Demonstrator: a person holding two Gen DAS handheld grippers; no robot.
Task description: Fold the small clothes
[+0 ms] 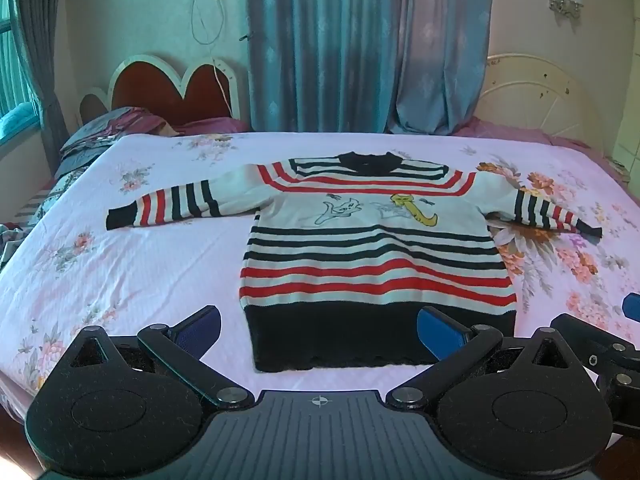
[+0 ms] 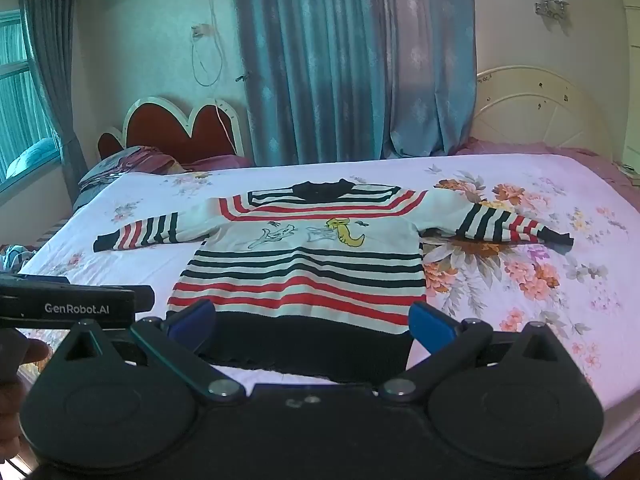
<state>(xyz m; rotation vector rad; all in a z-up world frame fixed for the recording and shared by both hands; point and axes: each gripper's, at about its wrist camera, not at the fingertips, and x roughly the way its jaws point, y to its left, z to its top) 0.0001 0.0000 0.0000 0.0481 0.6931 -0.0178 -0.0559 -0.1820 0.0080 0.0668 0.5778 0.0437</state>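
1. On the near half of the bed (image 1: 132,264), spread flat over the pink floral sheet, lies the striped sweater (image 1: 372,256), front side up. Its black hem is toward the near edge, its black collar toward the far side, and both sleeves are stretched out sideways.
2. It looks like a soft, light knit with some thickness. I judge it will drape and sag when lifted, crease easily, and drag on the sheet rather than slide.
3. Nothing about it seems fragile, though a loose knit could snag or stretch if pulled by one point.
4. Good places to take hold appear to be the left sleeve cuff (image 1: 118,218) and the right sleeve cuff (image 1: 588,230), for folding the sleeves in. After that, the two hem corners suit doubling the body up toward the collar.
5. Left gripper (image 1: 318,330): jaws spread fully wide, nothing between the blue pads. It hovers over the near edge of the hem without touching.
6. Right gripper (image 2: 312,324): likewise wide apart and empty. Its pads frame the black hem band from above, clear of the cloth as far as I can tell.
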